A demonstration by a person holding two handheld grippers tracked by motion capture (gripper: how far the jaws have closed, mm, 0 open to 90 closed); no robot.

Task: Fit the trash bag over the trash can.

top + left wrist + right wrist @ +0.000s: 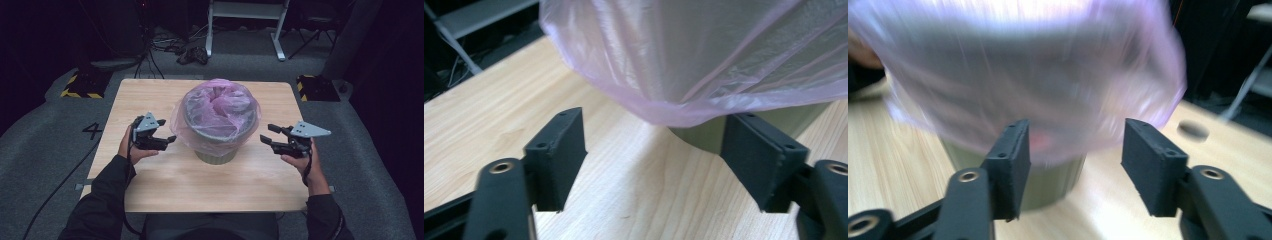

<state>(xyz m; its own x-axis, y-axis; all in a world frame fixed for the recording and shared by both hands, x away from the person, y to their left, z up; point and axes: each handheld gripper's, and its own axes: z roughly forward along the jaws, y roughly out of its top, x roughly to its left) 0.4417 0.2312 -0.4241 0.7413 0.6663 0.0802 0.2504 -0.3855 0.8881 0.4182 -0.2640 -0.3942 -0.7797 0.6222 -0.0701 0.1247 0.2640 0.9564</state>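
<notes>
- In the middle of the wooden table (150,100) stands a grey-green bin (216,152), upright, with a pink plastic bag (218,112) lining it and folded down over its rim.
- The bag's loose skirt hangs over the upper part of the bin's outer wall; the bin's lower wall shows bare beneath it.
- The left gripper (167,138) is held just beside the bin's left side, jaws pointing toward it, with the tips close to the bag's hanging edge.
- In the left gripper view its jaws stand spread wide with nothing between the pads; the bag's lower hem (684,117) hangs just beyond and above the gap, and a strip of the bin's wall (704,137) shows beside the right-hand jaw.
- Whether that jaw touches the bin cannot be told.
- The right gripper (267,135) is held on the bin's right side, also aimed inward, with a visible gap of table between its tips and the bag.
- In the right gripper view, which is blurred, its jaws are likewise apart and empty, with the bag (1023,75) and the bin's base (1053,185) ahead between them.
- Each gripper is held in one of the person's hands, the forearms in dark sleeves over the near edge of the table.
</notes>
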